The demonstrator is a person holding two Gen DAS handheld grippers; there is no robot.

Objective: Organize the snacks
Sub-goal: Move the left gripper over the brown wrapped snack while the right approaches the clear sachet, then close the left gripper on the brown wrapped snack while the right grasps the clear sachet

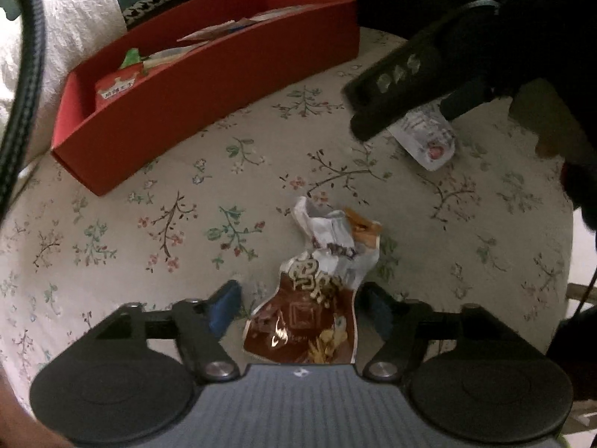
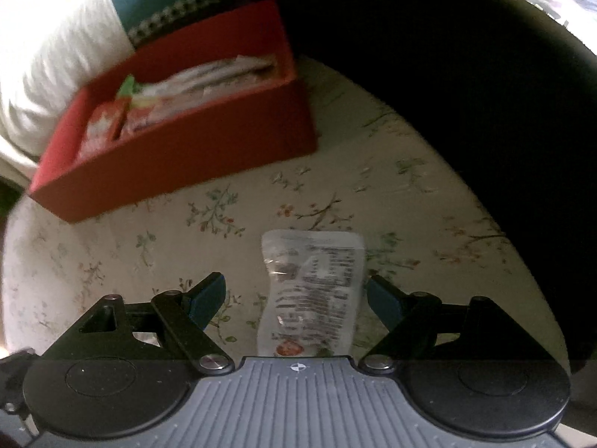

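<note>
A crumpled brown snack bag (image 1: pixel 309 298) lies on the floral tablecloth (image 1: pixel 149 224), between the blue pads of my left gripper (image 1: pixel 300 310). Its jaws stand open around the bag, and the left pad is clear of it. To the right, my right gripper (image 1: pixel 412 117) hangs over a white printed packet (image 1: pixel 429 142). In the right wrist view the same packet (image 2: pixel 313 291) lies flat between the fingers of the right gripper (image 2: pixel 296 300), which is open, with the right pad close to the packet's edge. A long red box (image 1: pixel 186 104) (image 2: pixel 186 156) at the back holds several snack packets.
The round table's edge curves along the right side (image 1: pixel 567 224). A white quilted cushion (image 1: pixel 74 18) and a teal one sit behind the red box. A person's dark sleeve (image 1: pixel 541 18) fills the upper right. A black cable (image 1: pixel 22 93) hangs at the left.
</note>
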